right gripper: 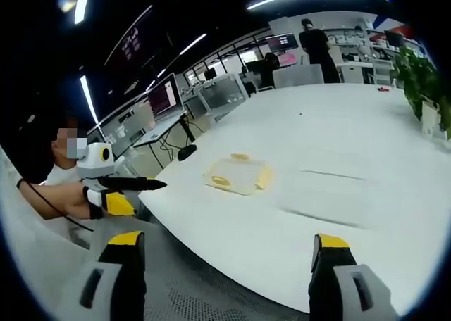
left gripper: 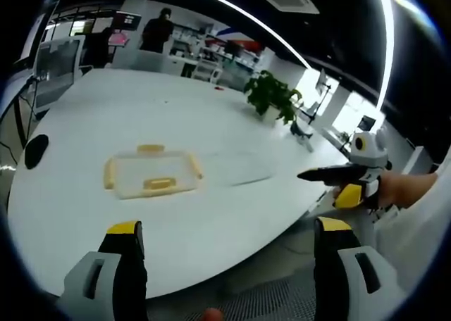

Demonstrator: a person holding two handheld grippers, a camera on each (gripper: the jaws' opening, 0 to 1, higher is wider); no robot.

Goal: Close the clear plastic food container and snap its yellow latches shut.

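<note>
Left gripper view, as I see it from my station, looks across a large white worktop (left gripper: 211, 117) with my left gripper (left gripper: 229, 233) at the bottom of the picture, its two yellow-tipped jaws standing wide apart with nothing between them. The clear plastic food container (left gripper: 151, 174) lies flat on the worktop well ahead of the jaws and apart from them, with yellow latches (left gripper: 159, 184) along its edges; I cannot tell whether the lid is pressed fully down. A thin clear sheet (left gripper: 236, 167) lies on the worktop just beside the container. A potted plant (left gripper: 271, 96) stands farther back, and people stand at the far end of the room. The right gripper (left gripper: 317, 174) comes in from the right, held in a hand (left gripper: 402, 189) off the worktop's edge; its dark jaws look close together, holding nothing. In the right gripper view, my own jaws rise wide apart and empty over the near edge of the worktop, the container sits near the middle of the picture well ahead, and the left gripper appears at the left, held by a person beside the worktop
</note>
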